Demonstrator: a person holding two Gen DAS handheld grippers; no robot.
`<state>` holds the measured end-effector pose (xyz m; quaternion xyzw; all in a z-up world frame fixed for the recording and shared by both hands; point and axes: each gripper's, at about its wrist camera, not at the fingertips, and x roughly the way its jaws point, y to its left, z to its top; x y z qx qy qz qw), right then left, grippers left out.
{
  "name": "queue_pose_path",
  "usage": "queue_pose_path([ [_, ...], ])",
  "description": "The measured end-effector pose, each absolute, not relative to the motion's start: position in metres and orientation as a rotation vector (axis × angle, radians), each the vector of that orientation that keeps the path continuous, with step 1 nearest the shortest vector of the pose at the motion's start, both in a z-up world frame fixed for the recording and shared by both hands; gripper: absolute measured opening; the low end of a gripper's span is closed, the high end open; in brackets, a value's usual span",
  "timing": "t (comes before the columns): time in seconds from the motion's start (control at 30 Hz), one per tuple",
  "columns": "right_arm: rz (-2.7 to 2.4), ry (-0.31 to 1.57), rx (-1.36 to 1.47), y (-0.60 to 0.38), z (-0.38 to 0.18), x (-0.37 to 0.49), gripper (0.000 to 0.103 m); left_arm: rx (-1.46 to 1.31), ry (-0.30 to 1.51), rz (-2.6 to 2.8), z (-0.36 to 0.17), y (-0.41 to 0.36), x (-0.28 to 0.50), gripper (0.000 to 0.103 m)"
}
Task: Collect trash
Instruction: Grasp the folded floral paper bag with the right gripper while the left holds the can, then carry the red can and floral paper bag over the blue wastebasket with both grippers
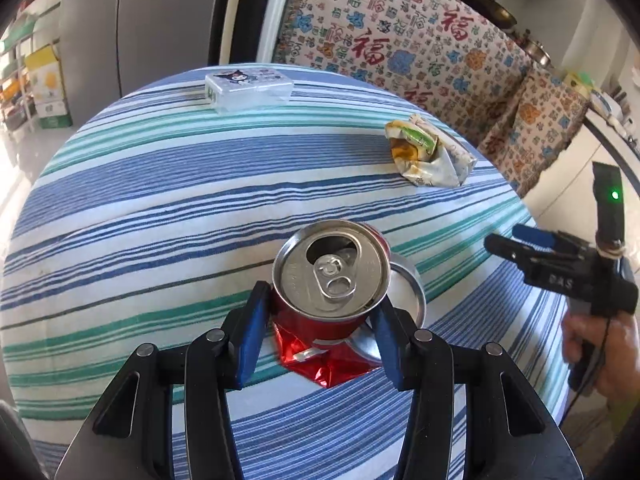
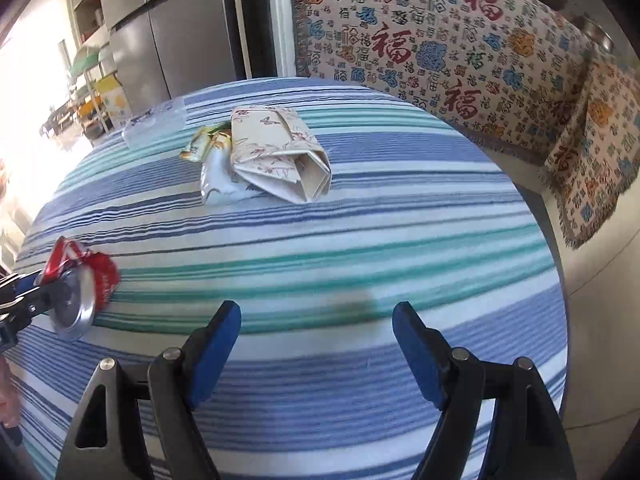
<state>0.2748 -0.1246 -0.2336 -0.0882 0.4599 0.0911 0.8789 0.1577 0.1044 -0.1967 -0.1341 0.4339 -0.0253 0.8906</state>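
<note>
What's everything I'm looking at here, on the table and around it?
crushed soda can: one, red and silver, near table edge, between the left gripper's pads
crumpled wrapper: one, white, green and orange, far right of table
folded paper bag: one, cream, beside the wrapper
clear plastic box: one, far edge
striped tablecloth: one, blue, green, white
patterned sofa cover: one, beige, behind table
fridge: one, grey, back left
left gripper: shut on the can
right gripper: open, empty
</note>
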Motion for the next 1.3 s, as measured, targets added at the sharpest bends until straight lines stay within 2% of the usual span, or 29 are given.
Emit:
queue_pose_path([
  [0.2,0.185,0.871,-0.473,-0.081,-0.235,0.315,0.08,-0.305,0.905,-0.043,-0.198,0.105,0.16,0.05],
  [0.33,0.216,0.812,-0.538,-0.07,-0.23,0.329,0.077,-0.301,0.907,-0.046,-0.198,0.107,0.16,0.05],
  [0.37,0.238,0.807,-0.541,-0.069,-0.229,0.329,0.072,-0.297,0.907,-0.048,-0.198,0.107,0.16,0.05],
  [0.4,0.256,0.819,-0.534,-0.069,-0.228,0.332,0.043,-0.293,0.908,-0.05,-0.198,0.106,0.16,0.05],
  [0.43,0.266,0.833,-0.507,-0.072,-0.226,0.334,0.04,-0.292,0.907,-0.054,-0.198,0.106,0.16,0.05],
  [0.63,0.316,0.888,-0.109,-0.117,-0.209,0.319,0.038,-0.293,0.903,-0.053,-0.197,0.107,0.159,0.05],
  [0.83,0.34,0.98,0.149,-0.149,-0.208,0.28,0.038,-0.311,0.903,-0.054,-0.196,0.102,0.154,0.05],
  [1.3,0.283,1.019,0.274,-0.193,-0.214,0.171,0.038,-0.278,0.883,-0.126,-0.179,0.053,0.128,0.05],
])
